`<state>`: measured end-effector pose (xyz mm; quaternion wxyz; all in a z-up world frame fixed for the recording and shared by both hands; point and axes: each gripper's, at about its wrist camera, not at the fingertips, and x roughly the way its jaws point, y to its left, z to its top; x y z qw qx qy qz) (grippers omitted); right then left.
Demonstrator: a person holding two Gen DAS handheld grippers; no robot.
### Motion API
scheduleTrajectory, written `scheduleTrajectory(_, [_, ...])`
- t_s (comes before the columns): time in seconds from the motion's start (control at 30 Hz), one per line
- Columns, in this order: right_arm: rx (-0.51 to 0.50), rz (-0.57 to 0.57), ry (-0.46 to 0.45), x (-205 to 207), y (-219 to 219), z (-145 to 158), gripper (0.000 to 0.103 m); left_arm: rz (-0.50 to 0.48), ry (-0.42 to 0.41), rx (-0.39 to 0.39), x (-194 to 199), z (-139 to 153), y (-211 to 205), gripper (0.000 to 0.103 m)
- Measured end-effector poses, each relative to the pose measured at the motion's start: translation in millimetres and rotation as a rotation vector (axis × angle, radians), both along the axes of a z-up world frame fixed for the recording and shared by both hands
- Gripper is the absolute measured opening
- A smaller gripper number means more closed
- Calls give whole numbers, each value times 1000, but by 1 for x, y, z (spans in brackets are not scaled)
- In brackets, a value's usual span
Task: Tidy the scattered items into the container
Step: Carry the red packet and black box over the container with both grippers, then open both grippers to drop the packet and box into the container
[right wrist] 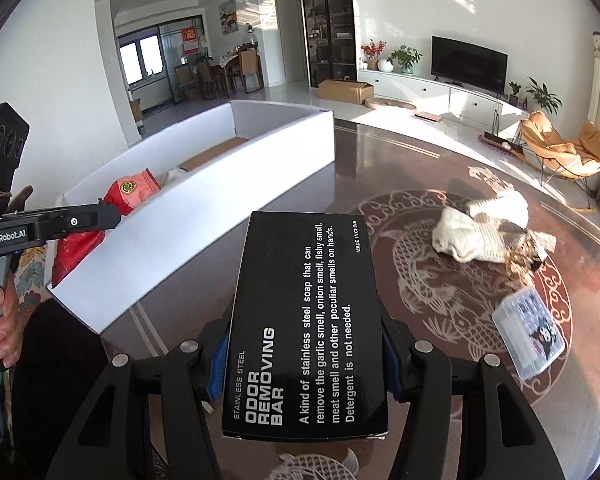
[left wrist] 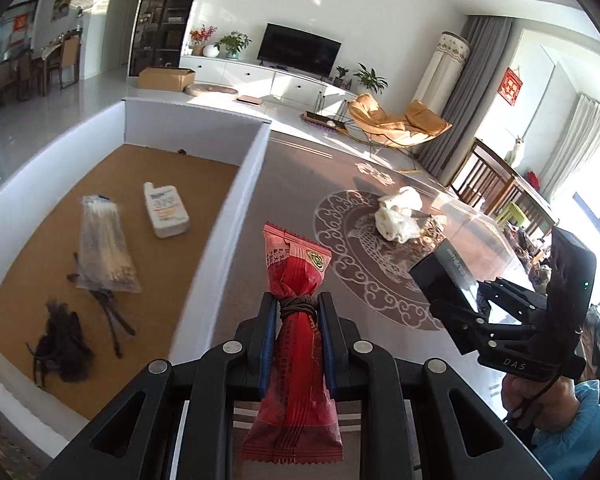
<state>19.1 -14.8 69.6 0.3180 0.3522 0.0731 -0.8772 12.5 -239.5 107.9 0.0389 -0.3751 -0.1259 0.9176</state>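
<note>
1. The left gripper is clenched on a red packet, held above the table just outside the box wall.
2. The right gripper grasps a black carton by its sides, over the table.
3. In the box lie a white bottle, a clear bag and a dark tangle.
4. A white cloth and a clear case lie on the table, apart from the box.
</note>
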Motion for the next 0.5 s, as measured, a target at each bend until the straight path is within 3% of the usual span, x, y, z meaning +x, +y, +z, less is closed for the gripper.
scheduleTrajectory(0.13, [-85, 122, 8, -17, -85, 37, 59, 138, -42, -26, -7, 0, -81, 20])
scheduleTrajectory(0.23, [-107, 205, -10, -25, -154, 43, 59, 209, -110, -22, -16, -17, -128, 20])
scheduleTrajectory(0.37, [-82, 294, -100, -34, -231, 19, 59, 256, -187, -32, -30, -39, -164, 20])
scheduleTrajectory(0.5, [-20, 321, -209, -43, -274, -20, 61, 279, -260, -38, -37, -52, -178, 21])
